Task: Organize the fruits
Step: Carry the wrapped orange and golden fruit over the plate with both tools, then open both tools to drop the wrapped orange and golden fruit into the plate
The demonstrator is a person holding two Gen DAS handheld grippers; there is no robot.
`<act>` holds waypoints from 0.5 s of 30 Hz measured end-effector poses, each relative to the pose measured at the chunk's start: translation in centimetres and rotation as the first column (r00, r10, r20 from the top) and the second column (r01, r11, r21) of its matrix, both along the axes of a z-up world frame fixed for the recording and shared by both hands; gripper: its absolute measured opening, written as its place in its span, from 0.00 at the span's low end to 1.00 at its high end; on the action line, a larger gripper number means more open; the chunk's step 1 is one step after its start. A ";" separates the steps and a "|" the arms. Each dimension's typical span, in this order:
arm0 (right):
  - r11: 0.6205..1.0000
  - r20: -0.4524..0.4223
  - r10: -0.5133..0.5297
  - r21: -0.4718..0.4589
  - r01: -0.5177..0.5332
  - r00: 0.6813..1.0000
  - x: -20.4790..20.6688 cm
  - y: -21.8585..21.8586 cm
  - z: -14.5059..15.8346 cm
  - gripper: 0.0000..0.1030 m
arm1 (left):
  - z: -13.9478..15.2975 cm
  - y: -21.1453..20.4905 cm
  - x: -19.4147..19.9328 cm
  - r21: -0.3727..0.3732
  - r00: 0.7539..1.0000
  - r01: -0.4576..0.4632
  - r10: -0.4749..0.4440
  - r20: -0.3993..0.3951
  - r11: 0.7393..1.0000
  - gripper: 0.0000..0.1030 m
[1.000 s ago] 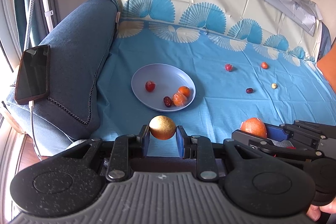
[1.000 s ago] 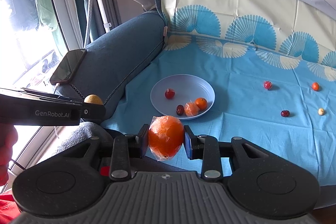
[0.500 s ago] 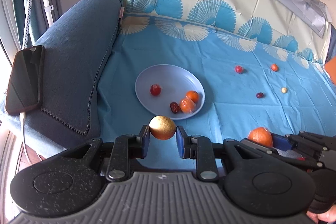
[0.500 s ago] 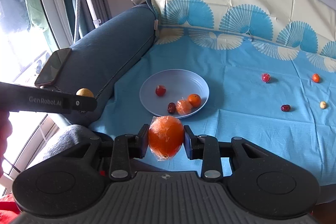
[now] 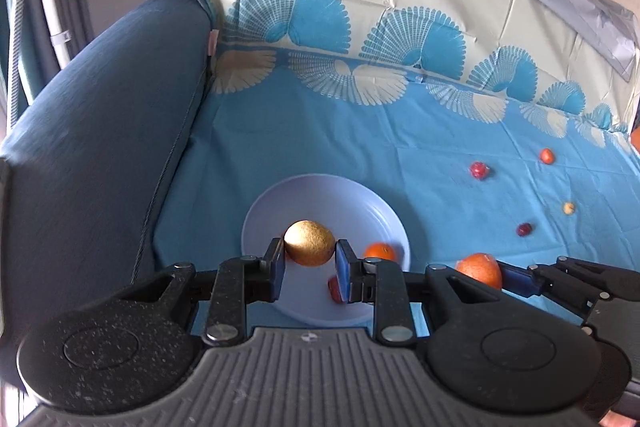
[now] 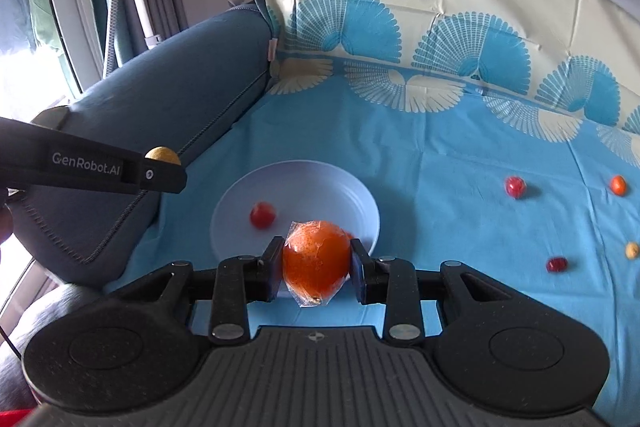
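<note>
My left gripper [image 5: 309, 259] is shut on a small yellow-brown round fruit [image 5: 309, 243] and hangs over the pale blue plate [image 5: 320, 195]. From the right wrist view that same gripper [image 6: 160, 173] comes in from the left, the yellow fruit [image 6: 162, 155] peeking over it. My right gripper [image 6: 316, 263] is shut on a plastic-wrapped orange [image 6: 316, 261] above the near rim of the plate [image 6: 320, 183]. A small red fruit [image 6: 262, 215] lies in the plate. In the left wrist view a small orange [image 5: 380, 251] lies in the plate, partly hidden by my fingers [image 5: 344, 277].
Several small fruits lie loose on the blue cloth to the right: a red one [image 6: 515, 186], an orange one [image 6: 618, 185], a dark red one [image 6: 557, 264] and a pale one [image 6: 632, 250]. A dark blue sofa armrest [image 6: 160, 99] rises left of the plate.
Both grippers have moved forward and down toward the plate with their fruits still gripped. The plate now sits right under the fingertips in both views.
</note>
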State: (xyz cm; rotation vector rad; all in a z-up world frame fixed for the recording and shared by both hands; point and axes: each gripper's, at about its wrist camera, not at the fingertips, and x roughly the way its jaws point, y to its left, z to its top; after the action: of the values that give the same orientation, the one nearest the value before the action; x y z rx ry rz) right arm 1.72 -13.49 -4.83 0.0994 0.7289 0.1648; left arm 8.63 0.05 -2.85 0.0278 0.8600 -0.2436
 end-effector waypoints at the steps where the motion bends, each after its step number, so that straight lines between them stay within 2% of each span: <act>1: 1.000 -0.001 0.002 -0.005 -0.002 1.000 0.9 0.0 -0.4 0.34 | -0.5 -0.3 0.8 0.000 1.000 0.007 -0.007 -0.001 1.000 0.28; 8: 0.999 -0.038 0.033 -0.029 -0.035 0.999 6.4 0.5 -3.7 0.34 | -4.4 -2.1 6.5 0.012 0.998 0.061 -0.061 -0.024 0.998 0.28; 15: 0.997 -0.071 0.049 -0.051 -0.053 0.996 9.7 0.7 -6.9 0.34 | -8.5 -2.9 10.2 0.043 0.995 0.079 -0.076 -0.060 0.996 0.28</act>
State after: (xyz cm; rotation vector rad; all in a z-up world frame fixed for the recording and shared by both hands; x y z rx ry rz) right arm 11.45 -12.76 -11.73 0.0365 0.8055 0.1911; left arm 18.87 -2.85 -11.30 0.0969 0.9239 -0.2990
